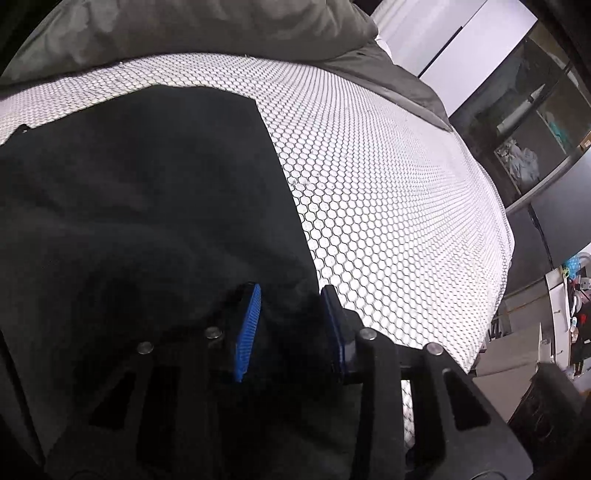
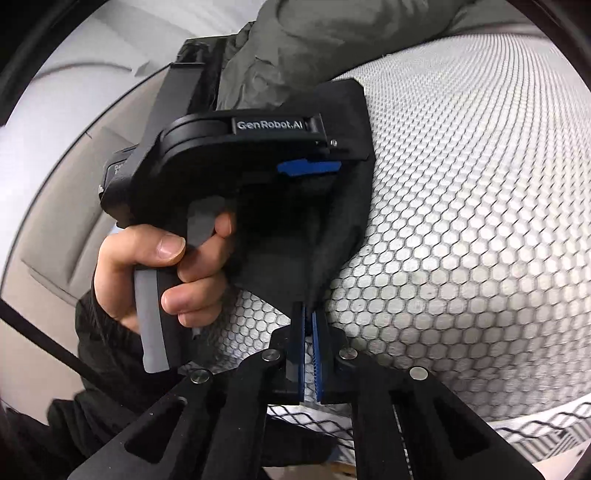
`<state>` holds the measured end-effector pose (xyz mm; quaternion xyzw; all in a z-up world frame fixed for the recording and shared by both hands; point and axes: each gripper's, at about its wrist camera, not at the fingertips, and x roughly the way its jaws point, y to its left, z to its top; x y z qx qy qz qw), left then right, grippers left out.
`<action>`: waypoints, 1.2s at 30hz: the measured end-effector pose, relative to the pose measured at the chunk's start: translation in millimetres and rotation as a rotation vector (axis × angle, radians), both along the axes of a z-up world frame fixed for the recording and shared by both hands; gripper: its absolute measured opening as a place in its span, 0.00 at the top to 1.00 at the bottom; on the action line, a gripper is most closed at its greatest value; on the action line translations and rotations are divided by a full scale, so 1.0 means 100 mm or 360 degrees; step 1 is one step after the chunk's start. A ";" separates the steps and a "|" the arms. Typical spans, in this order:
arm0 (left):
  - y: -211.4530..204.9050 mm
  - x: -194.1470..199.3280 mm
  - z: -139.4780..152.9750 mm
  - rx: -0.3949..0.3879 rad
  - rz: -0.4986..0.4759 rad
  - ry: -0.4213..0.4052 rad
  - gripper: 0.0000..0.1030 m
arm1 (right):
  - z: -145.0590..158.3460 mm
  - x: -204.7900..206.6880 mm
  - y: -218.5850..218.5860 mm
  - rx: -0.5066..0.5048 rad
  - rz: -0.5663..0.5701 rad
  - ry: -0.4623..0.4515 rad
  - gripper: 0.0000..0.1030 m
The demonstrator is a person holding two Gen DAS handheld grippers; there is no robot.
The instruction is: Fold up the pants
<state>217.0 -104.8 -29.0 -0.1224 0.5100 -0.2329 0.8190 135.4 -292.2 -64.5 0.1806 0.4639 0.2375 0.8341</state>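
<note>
A bed covered by a white honeycomb-patterned sheet is carrying the black pants, which are lying spread over its near side, below a grey duvet. The cloth is looking soft, limp and light, likely to sag and slide, so hems and corners are the best holds. The left gripper is standing partly apart with dark fabric bunched between its blue pads. The right gripper is pinching nearly together on a corner of the pants.
</note>
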 end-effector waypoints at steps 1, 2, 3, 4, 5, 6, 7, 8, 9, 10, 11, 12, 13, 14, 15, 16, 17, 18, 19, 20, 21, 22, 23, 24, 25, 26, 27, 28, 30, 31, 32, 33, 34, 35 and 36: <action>0.09 -0.11 0.06 -0.0005 0.0005 -0.0011 0.69 | 0.06 -0.04 -0.02 -0.0015 0.0002 -0.0023 0.81; 0.17 -0.15 0.15 -0.0007 0.0008 -0.0041 0.66 | 0.15 -0.06 -0.06 -0.0036 -0.0014 -0.0060 0.73; 0.25 -0.21 0.22 -0.0004 0.0008 -0.0081 0.60 | 0.22 -0.08 -0.09 -0.0060 -0.0029 -0.0100 0.56; 0.36 -0.29 0.30 0.0002 0.0019 -0.0134 0.55 | 0.33 -0.13 -0.13 -0.0106 -0.0043 -0.0171 0.44; 0.50 -0.38 0.38 0.0017 0.0052 -0.0192 0.40 | 0.40 -0.13 -0.15 -0.0137 -0.0054 -0.0221 0.40; 0.62 -0.46 0.44 0.0030 0.0087 -0.0241 0.29 | 0.46 -0.11 -0.17 -0.0163 -0.0057 -0.0266 0.34; 0.77 -0.56 0.47 0.0041 0.0125 -0.0297 0.27 | 0.51 -0.07 -0.18 -0.0173 -0.0055 -0.0297 0.26; 0.90 -0.65 0.47 0.0069 0.0157 -0.0328 0.26 | 0.55 0.00 -0.20 -0.0175 -0.0054 -0.0321 0.22; 1.02 -0.73 0.43 0.0113 0.0181 -0.0335 0.26 | 0.56 0.05 -0.20 -0.0175 -0.0055 -0.0331 0.20; 1.09 -0.73 0.39 0.0135 0.0193 -0.0333 0.26 | 0.56 0.14 -0.20 -0.0173 -0.0051 -0.0338 0.20; 1.20 -0.79 0.31 0.0156 0.0201 -0.0328 0.26 | 0.53 0.24 -0.19 -0.0167 -0.0051 -0.0334 0.20; 1.26 -0.83 0.24 0.0179 0.0202 -0.0310 0.26 | 0.47 0.37 -0.15 -0.0158 -0.0042 -0.0308 0.20; 1.29 -0.86 0.14 0.0208 0.0198 -0.0280 0.26 | 0.39 0.50 -0.11 -0.0146 -0.0021 -0.0287 0.20; 1.33 -0.89 0.04 0.0235 0.0175 -0.0258 0.26 | 0.28 0.70 -0.05 -0.0115 -0.0008 -0.0265 0.20; 1.34 -0.94 -0.05 0.0258 0.0136 -0.0259 0.26 | 0.21 0.79 -0.04 -0.0100 -0.0006 -0.0240 0.27; 1.30 -0.95 -0.09 0.0308 0.0093 -0.0284 0.26 | 0.16 0.93 0.00 -0.0095 -0.0017 -0.0189 0.32; 1.27 -0.98 -0.12 0.0364 0.0059 -0.0318 0.26 | 0.14 1.04 -0.01 -0.0096 -0.0021 -0.0125 0.33; 1.25 -1.01 -0.12 0.0399 0.0046 -0.0332 0.26 | 0.13 1.12 -0.01 -0.0106 -0.0008 -0.0096 0.33; 1.24 -1.04 -0.10 0.0421 0.0050 -0.0338 0.26 | 0.12 1.19 -0.04 -0.0121 -0.0001 -0.0111 0.33; 1.20 -1.05 -0.07 0.0426 0.0061 -0.0345 0.26 | 0.15 1.25 -0.04 -0.0159 -0.0012 -0.0140 0.33; 1.16 -1.05 -0.04 0.0402 0.0059 -0.0357 0.26 | 0.15 1.35 -0.03 -0.0175 -0.0022 -0.0135 0.33; 1.12 -1.06 0.01 0.0345 0.0046 -0.0380 0.26 | 0.14 1.45 -0.03 -0.0167 -0.0024 -0.0110 0.33; 1.06 -1.07 0.08 0.0280 0.0027 -0.0407 0.26 | 0.14 1.50 -0.06 -0.0133 -0.0020 -0.0083 0.33; 1.00 -1.09 0.11 0.0231 0.0005 -0.0421 0.26 | 0.12 1.53 -0.07 -0.0092 -0.0032 -0.0069 0.33; 0.88 -1.09 0.13 0.0204 -0.0040 -0.0417 0.26 | 0.10 1.55 -0.08 -0.0074 -0.0048 -0.0054 0.33; 0.73 -1.10 0.12 0.0193 -0.0106 -0.0410 0.26 | 0.10 1.56 -0.08 -0.0070 -0.0051 -0.0047 0.33; 0.61 -1.11 0.10 0.0189 -0.0150 -0.0408 0.26 | 0.10 1.56 -0.09 -0.0056 -0.0047 -0.0047 0.33; 0.48 -1.12 0.07 0.0207 -0.0195 -0.0405 0.26 | 0.11 1.55 -0.12 -0.0048 -0.0043 -0.0047 0.33; 0.23 -1.12 0.01 0.0275 -0.0262 -0.0423 0.26 | 0.12 1.62 -0.10 -0.0050 -0.0041 -0.0043 0.35; 0.17 -1.13 -0.04 0.0312 -0.0279 -0.0428 0.26 | 0.12 1.69 -0.06 -0.0048 -0.0033 -0.0042 0.47; 0.13 -1.13 -0.09 0.0345 -0.0279 -0.0418 0.26 | 0.12 1.76 -0.04 -0.0055 -0.0019 -0.0031 0.57; 0.12 -1.15 -0.13 0.0358 -0.0281 -0.0415 0.26 | 0.11 1.83 -0.01 -0.0061 -0.0016 -0.0015 0.73; 0.13 -1.18 -0.14 0.0365 -0.0289 -0.0429 0.26 | 0.11 1.90 0.01 -0.0076 -0.0023 -0.0005 0.84; 0.14 -1.21 -0.17 0.0379 -0.0304 -0.0438 0.25 | 0.11 1.98 0.04 -0.0119 -0.0012 -0.0018 0.86; 0.13 -1.26 -0.18 0.0398 -0.0322 -0.0447 0.24 | 0.12 2.02 0.06 -0.0137 -0.0007 -0.0042 0.86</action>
